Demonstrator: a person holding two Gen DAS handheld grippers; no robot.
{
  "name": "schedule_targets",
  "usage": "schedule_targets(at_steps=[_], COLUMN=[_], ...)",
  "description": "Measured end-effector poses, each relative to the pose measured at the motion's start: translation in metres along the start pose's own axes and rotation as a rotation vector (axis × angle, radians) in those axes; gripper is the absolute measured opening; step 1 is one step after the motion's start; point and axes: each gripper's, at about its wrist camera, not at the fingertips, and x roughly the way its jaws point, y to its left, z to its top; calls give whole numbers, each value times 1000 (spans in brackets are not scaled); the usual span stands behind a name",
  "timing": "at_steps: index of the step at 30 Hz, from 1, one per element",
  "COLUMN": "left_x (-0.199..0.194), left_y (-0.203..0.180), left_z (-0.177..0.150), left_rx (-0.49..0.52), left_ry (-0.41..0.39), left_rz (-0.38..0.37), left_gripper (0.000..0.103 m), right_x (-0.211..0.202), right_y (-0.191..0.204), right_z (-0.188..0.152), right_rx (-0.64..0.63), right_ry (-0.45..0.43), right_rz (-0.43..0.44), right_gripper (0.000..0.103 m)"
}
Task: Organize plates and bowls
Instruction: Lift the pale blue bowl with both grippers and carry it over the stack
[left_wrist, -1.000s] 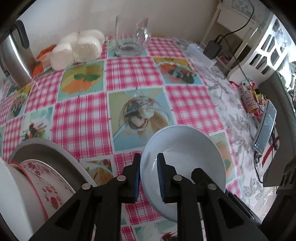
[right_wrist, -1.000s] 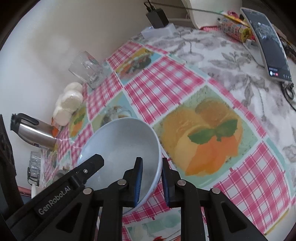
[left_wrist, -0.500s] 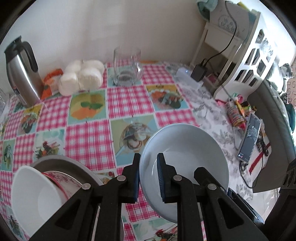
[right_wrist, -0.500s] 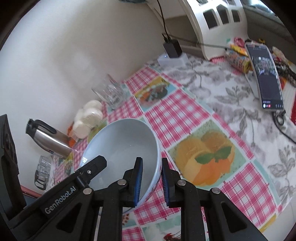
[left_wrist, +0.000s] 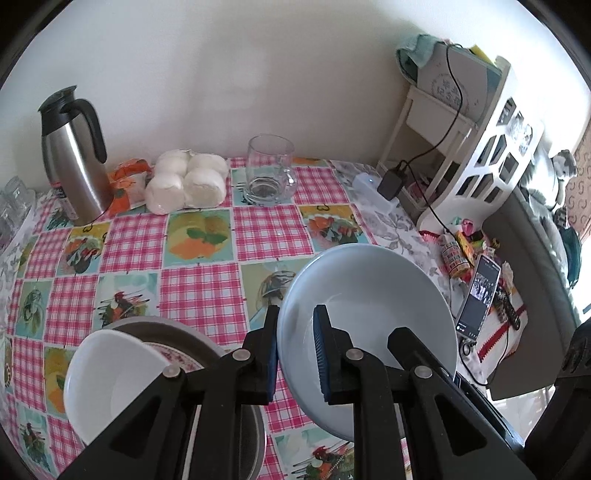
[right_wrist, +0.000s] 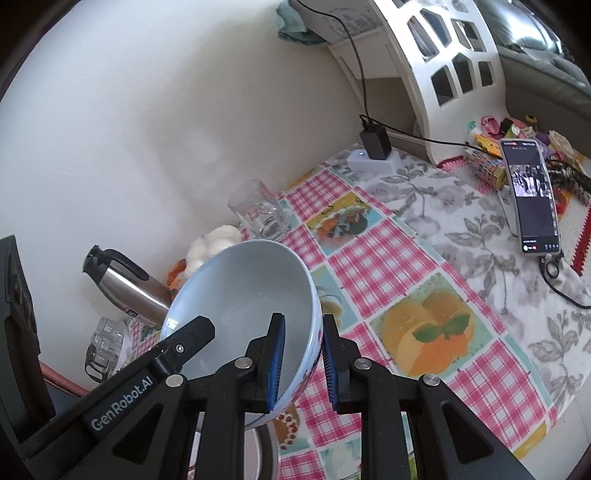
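Left wrist view looks down on the surface (left_wrist: 199, 288), spread with a checked cloth, then on a grey plate (left_wrist: 177, 328) at the lower left that carries a patterned dish and a white bowl (left_wrist: 107, 376) on top. To the right, held tilted above the cloth, is the pale blue bowl (left_wrist: 369, 295). Both tools pinch its rim: the left hand-held gripper (left_wrist: 295, 350) is clamped on the near-left edge, and the right hand-held gripper (right_wrist: 303, 354) is closed on the opposite edge, one pad inside the bowl (right_wrist: 243, 295) and one outside. By my judgement the stack is partly built, and the blue bowl is not yet set down on or beside it.
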Motion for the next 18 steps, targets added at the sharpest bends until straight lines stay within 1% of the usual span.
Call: schedule_targets(at_steps=[10, 18], left_x=[-18, -33], left_y=[43, 84], left_z=[0, -1], left_rx=[-79, -141], left_ry=[-13, -27], left_rz=[-17, 8], left_gripper=[18, 18], right_x=[-2, 4], right_y=[38, 80], right_z=[-10, -27], right_rx=[-59, -127], right_ry=[-2, 7], right_rz=[26, 41], right_gripper=[21, 22])
